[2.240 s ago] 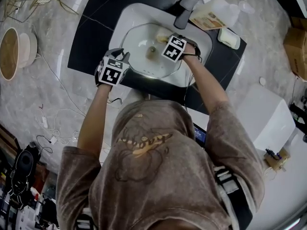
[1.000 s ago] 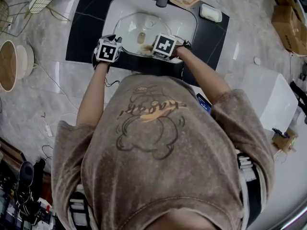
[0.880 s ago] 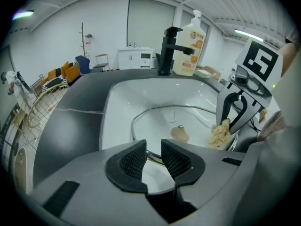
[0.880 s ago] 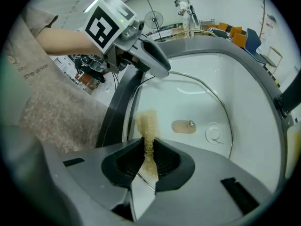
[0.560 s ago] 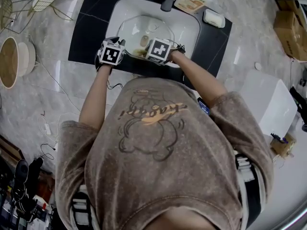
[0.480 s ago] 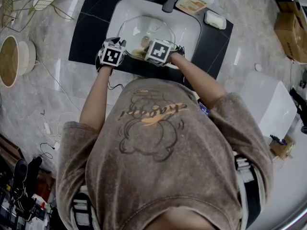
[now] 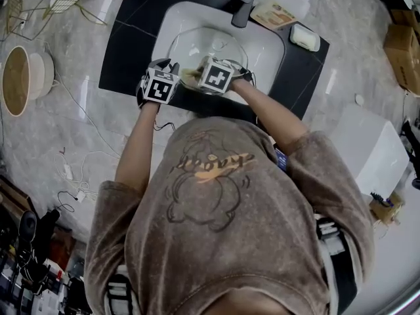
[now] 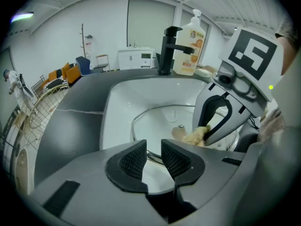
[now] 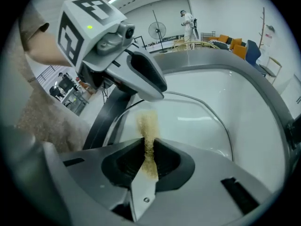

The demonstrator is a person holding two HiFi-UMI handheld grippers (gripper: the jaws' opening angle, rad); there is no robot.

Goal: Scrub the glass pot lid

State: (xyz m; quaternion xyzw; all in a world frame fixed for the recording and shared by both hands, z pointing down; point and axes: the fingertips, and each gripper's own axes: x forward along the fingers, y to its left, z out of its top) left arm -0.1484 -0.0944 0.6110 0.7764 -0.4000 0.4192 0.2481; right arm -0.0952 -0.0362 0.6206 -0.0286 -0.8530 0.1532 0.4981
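— Firstly, where is the glass pot lid [image 7: 211,48]?
— Inside the white sink [image 7: 176,20], which is set in the black counter [image 7: 125,51] below the faucet [image 7: 244,2]. The lid stands tilted, not flat.
— Left gripper [image 8: 153,149]?
— Clamped on the lid's metal rim at its near edge. The rim runs between both pads.
— Right gripper [image 9: 149,147]?
— Clenched on a yellowish scrub pad [image 9: 148,124]. The pad's free end rests against the glass, near the left gripper.
— Other items noted?
— A soap bottle [image 8: 190,32] and a soap bar [image 7: 304,37] sit on the counter behind the sink.
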